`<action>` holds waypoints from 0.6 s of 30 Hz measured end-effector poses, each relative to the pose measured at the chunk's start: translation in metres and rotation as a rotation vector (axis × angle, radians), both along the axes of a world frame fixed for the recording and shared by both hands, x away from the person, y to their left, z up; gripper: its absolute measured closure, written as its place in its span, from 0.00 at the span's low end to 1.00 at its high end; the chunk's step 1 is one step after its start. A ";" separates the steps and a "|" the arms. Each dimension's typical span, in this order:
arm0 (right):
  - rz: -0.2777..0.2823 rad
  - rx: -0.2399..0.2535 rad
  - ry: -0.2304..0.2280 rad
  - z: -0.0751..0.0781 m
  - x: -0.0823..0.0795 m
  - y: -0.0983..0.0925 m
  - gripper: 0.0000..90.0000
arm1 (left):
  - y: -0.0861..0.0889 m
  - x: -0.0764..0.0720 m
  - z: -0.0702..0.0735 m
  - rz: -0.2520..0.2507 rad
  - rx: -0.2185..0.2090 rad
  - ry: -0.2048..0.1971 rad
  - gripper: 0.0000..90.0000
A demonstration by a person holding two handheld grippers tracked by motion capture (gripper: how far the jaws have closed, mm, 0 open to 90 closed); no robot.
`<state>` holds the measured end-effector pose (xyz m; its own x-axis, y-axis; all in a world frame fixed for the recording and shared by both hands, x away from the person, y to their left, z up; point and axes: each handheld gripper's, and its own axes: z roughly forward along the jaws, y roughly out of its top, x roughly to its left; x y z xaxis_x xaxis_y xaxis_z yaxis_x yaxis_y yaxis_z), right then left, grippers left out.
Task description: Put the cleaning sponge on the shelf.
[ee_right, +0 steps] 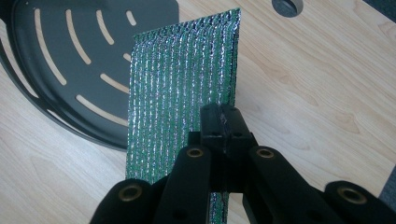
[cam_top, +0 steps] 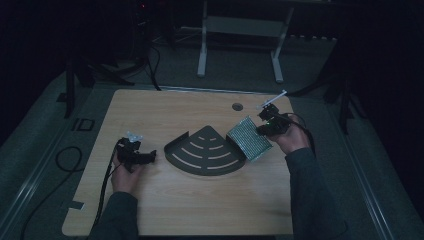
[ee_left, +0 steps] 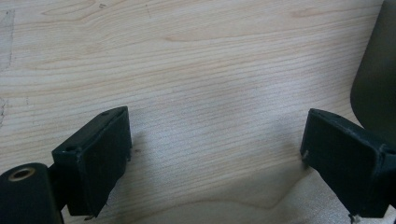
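The shiny green pad (ee_right: 182,88) is pinched at one edge by the right gripper (ee_right: 223,122), at 3 o'clock of the dark tray (cam_top: 205,150), so it could slip out and drop onto the desk (cam_top: 200,200), while the left gripper (ee_left: 212,154) is held wide and empty.

On the one table (cam_top: 200,195) are counted: one dark slotted tray (cam_top: 206,151), one silver-green sheet (cam_top: 249,138), two grippers, left (cam_top: 150,156) and right (cam_top: 264,125), each in one hand, and one round hole (cam_top: 237,106) in the tabletop.
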<state>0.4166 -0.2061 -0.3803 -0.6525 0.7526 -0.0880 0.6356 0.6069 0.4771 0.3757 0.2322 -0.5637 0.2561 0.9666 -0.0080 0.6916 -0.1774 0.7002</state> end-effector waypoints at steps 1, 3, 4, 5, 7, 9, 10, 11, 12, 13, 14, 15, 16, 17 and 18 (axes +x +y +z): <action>0.005 0.001 -0.002 0.000 0.001 0.001 1.00 | 0.000 0.000 0.000 0.000 0.000 0.000 0.10; 0.005 0.004 0.000 0.001 0.001 0.004 1.00 | 0.000 0.000 0.000 0.000 0.000 0.000 0.10; 0.005 0.004 0.000 0.001 0.001 0.004 1.00 | 0.000 0.000 0.000 0.000 0.000 0.000 0.10; 0.008 0.007 -0.001 0.001 0.002 0.007 1.00 | 0.000 0.000 0.000 0.000 0.000 0.000 0.10; 0.012 0.006 -0.001 0.001 0.003 0.009 1.00 | 0.000 0.000 0.000 -0.002 0.000 0.000 0.10; 0.017 0.006 -0.001 0.001 0.003 0.013 1.00 | 0.000 0.000 0.000 -0.002 0.000 0.000 0.10; 0.018 0.008 0.000 0.001 0.004 0.014 1.00 | 0.000 0.000 0.000 -0.002 0.000 0.000 0.10; 0.020 0.011 0.002 0.001 0.004 0.015 1.00 | 0.000 0.000 0.000 -0.002 0.001 0.000 0.10; 0.022 0.011 0.003 0.001 0.005 0.016 1.00 | 0.000 0.000 0.000 -0.002 0.000 0.001 0.10; 0.022 0.011 0.003 0.001 0.005 0.016 1.00 | 0.000 0.000 0.000 -0.002 0.000 0.001 0.10; 0.021 0.012 0.004 0.000 0.006 0.019 1.00 | 0.000 0.000 0.000 -0.003 0.001 0.002 0.10; 0.023 0.012 0.005 0.000 0.006 0.020 1.00 | 0.000 0.000 0.000 -0.003 0.000 0.001 0.10; 0.023 0.013 0.006 -0.001 0.006 0.021 1.00 | 0.000 0.000 0.000 -0.003 0.000 0.001 0.10; 0.024 0.015 0.005 -0.001 0.007 0.021 1.00 | 0.000 0.000 0.000 -0.003 0.000 0.001 0.10; 0.025 0.016 0.006 -0.001 0.007 0.022 1.00 | 0.000 0.000 0.000 -0.003 0.000 0.001 0.10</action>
